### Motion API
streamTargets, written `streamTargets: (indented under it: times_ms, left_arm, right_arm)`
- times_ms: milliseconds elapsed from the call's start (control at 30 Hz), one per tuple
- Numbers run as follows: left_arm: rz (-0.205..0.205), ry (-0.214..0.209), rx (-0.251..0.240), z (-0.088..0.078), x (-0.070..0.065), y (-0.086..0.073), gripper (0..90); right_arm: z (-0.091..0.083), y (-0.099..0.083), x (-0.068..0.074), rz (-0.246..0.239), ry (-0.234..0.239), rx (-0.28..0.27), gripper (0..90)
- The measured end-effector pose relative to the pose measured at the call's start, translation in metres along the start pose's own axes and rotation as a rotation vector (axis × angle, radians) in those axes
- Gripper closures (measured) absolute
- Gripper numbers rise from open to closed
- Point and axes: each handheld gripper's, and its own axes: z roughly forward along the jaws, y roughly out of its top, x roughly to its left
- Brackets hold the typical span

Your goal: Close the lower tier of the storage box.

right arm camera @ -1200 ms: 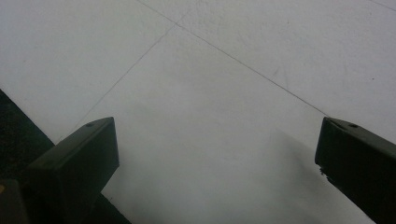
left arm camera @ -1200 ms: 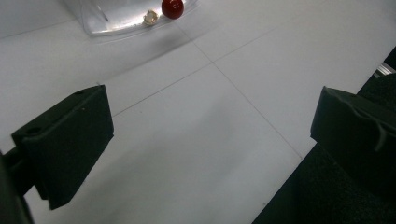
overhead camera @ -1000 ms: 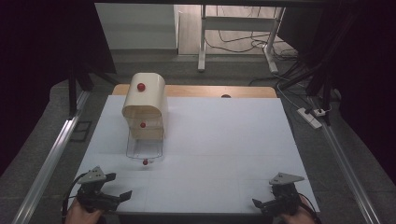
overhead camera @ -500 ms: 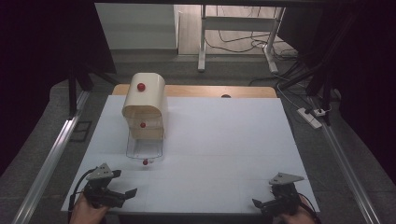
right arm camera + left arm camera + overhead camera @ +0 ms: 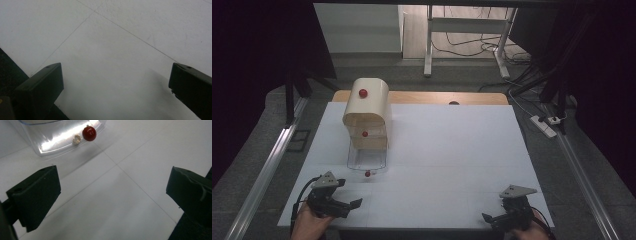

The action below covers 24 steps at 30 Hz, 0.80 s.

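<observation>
Now your left gripper [image 5: 346, 201] hovers with jaws spread wide, the clear plastic drawer [image 5: 367, 161] at its one o'clock, pulled out from the wooden cabinet [image 5: 368, 112]; a glossy red knob [image 5: 89, 133] fronts it. Your right gripper [image 5: 499, 218] also gapes wide, empty.

A white table top [image 5: 452, 150] sits in a dim room, with a strip of bare wood [image 5: 427, 97] along its far edge. Metal rails [image 5: 262, 175] run along both sides over a grey floor [image 5: 242, 150]. Beyond the table stand the white legs of a desk frame [image 5: 428, 45], with black cables [image 5: 462, 50] trailing beneath. A white power strip [image 5: 546, 125] lies on the floor at right. Dark curtains [image 5: 257, 50] hang on either side.
</observation>
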Motion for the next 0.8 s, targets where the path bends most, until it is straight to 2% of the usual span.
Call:
streamTargets:
  times_ms: [267,467,567,800]
  left_arm:
    - [0.006,0.004,0.013,0.007,0.005,0.004,0.0]
    - [0.003,0.001,0.021,0.007,0.009,0.004,6.7]
    - [0.009,0.019,0.052,0.01,0.008,0.004,16.4]
    - [0.019,0.012,0.08,0.012,0.01,0.005,45.3]
  right_arm:
    - [0.0,0.0,0.0,-0.001,0.0,0.002,0.0]
    - [0.0,0.0,0.0,-0.004,-0.001,0.003,0.0]
    - [0.0,0.0,0.0,-0.005,0.0,0.004,0.0]
    - [0.0,0.0,0.0,-0.006,0.001,0.005,0.0]
